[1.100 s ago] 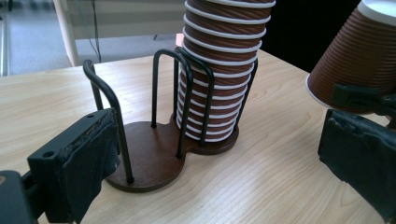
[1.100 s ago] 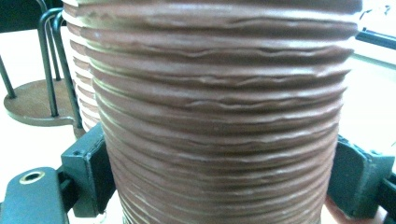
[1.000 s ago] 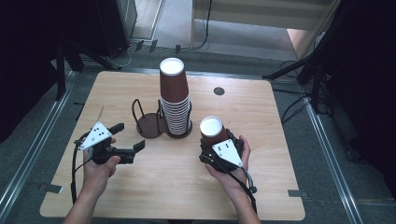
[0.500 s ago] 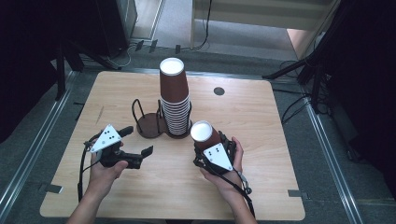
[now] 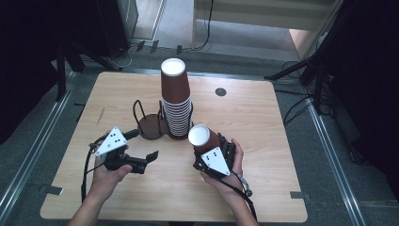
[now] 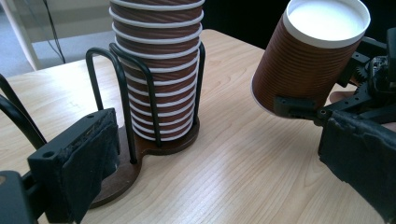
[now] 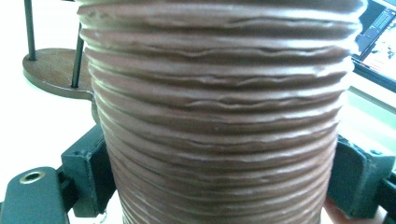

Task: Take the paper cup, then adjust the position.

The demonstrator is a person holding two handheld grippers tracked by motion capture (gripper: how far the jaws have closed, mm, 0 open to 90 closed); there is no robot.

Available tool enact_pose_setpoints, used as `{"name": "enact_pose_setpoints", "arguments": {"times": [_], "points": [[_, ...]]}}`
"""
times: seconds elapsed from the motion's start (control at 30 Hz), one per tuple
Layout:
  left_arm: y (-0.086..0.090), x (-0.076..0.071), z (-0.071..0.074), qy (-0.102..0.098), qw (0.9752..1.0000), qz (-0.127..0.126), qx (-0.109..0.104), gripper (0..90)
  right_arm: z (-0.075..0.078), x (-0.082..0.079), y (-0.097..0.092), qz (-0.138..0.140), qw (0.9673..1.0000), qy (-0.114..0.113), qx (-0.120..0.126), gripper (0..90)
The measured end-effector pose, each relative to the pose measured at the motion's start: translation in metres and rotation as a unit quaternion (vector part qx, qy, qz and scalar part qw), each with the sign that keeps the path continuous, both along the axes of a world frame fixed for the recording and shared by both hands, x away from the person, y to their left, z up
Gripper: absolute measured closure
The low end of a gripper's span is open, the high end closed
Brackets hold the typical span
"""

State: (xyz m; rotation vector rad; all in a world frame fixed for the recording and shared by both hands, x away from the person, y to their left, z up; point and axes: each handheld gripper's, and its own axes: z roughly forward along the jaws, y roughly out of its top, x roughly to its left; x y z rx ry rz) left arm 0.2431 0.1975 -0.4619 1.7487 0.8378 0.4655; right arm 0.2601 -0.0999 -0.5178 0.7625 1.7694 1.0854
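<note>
Your right gripper (image 5: 210, 149) is clamped on a single brown ribbed paper cup (image 5: 203, 138) with a white bottom: in the right gripper view the two black padded jaws press against opposite sides of its corrugated wall (image 7: 219, 121), one low at the left and one low at the right. The cup is held upside down and tilted, its white base turned up and toward the far left corner of the light wooden table (image 5: 263, 122), and it is lifted clear of the surface, as the left gripper view shows (image 6: 308, 56). It sits near the middle of the table, toward the near edge, just beside the tall stack of inverted brown paper cups (image 5: 176, 101) but apart from it. That stack stands in one ring of a black wire cup holder with a round dark wooden base (image 5: 150, 125). Your left gripper (image 5: 141, 160) is spread wide with nothing between its jaws; it holds and touches nothing, hovering near the left edge of the table and pointing at the holder.
</note>
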Motion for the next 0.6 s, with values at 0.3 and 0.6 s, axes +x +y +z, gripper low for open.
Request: {"name": "enact_pose_setpoints", "arguments": {"times": [0.3, 0.6], "points": [[-0.011, 0.0, -0.001, 0.005, 0.9998, -0.018, 0.007, 0.0, -0.002, -0.002, 0.002, 0.001, 0.9998, -0.01, -0.017, 11.4], [-0.024, 0.001, -0.001, 0.011, 0.9986, -0.046, 0.026, 0.0, -0.008, -0.008, 0.01, 0.032, 0.9975, -0.026, -0.057, 11.4]]}}
